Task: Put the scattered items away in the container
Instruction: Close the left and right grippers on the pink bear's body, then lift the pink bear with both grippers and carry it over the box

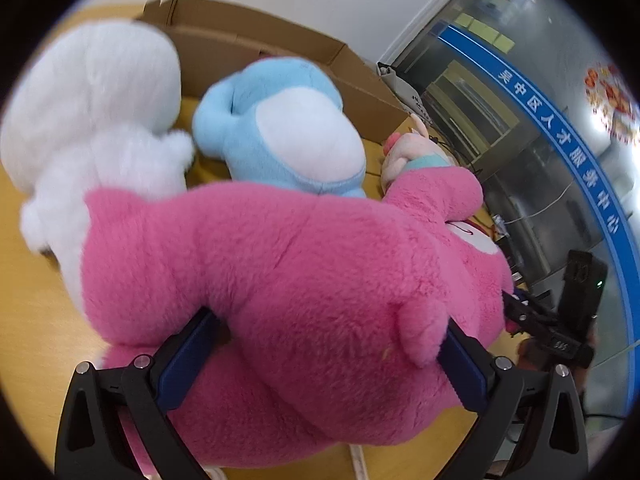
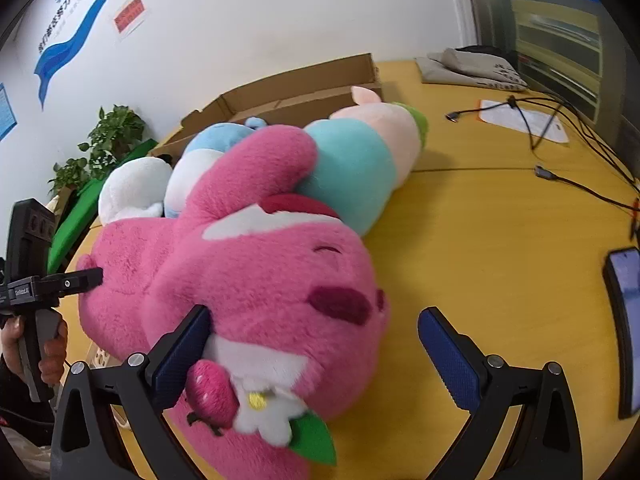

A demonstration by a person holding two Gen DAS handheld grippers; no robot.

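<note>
Your pink bear (image 1: 280,272) lies on the yellow table (image 2: 480,260) before the cardboard box (image 1: 256,36); it's soft, bulky and light. Your left gripper (image 1: 324,344) squeezes its body; your right gripper (image 2: 316,344) stands apart around its head, so grip deep into the stuffing.

Bear plush (image 2: 240,280) lying on the worktop (image 2: 500,260), cardboard box (image 2: 296,88) behind it at the wall, three other plush toys (image 2: 352,168) between bear and box, cables (image 2: 560,140) and phone (image 2: 626,320) to the right
</note>
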